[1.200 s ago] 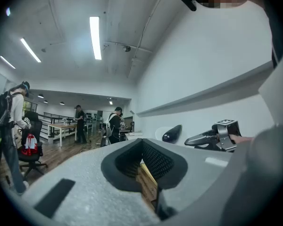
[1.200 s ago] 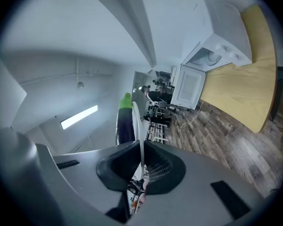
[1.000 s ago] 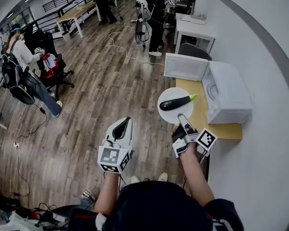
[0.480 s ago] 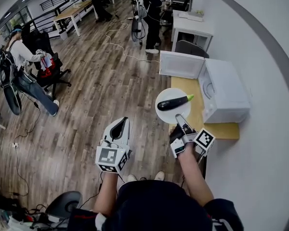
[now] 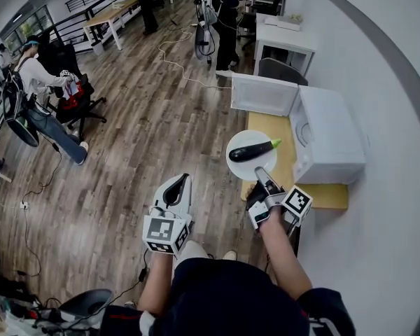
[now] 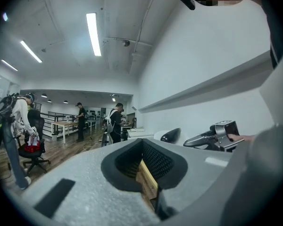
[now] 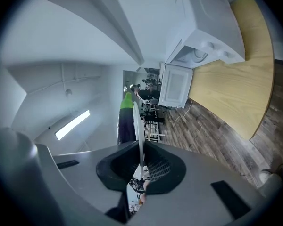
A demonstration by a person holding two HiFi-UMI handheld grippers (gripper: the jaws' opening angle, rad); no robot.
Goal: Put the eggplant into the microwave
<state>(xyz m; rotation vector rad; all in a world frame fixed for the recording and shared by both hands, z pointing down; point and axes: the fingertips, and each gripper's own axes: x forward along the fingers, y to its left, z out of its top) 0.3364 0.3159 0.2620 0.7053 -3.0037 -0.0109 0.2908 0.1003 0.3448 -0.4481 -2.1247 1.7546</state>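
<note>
A dark purple eggplant (image 5: 252, 150) with a green stem lies on a white plate (image 5: 241, 166). My right gripper (image 5: 260, 171) is shut on the plate's near rim and holds it level over the near corner of the wooden table (image 5: 285, 161). The white microwave (image 5: 329, 135) stands on that table with its door (image 5: 262, 94) swung open toward the left. In the right gripper view the plate (image 7: 139, 126) runs edge-on between the jaws, with the eggplant (image 7: 127, 121) beside it. My left gripper (image 5: 185, 179) hangs over the floor to the left, shut on nothing.
Wood floor (image 5: 126, 152) spreads out to the left. Several people (image 5: 35, 89) and chairs are far off there. Another white table (image 5: 283, 40) stands beyond the microwave, and a white wall (image 5: 392, 117) runs along the right.
Both grippers have shifted a little together, the plate and eggplant going along with the right one. The right gripper's hold on the plate is unchanged.
</note>
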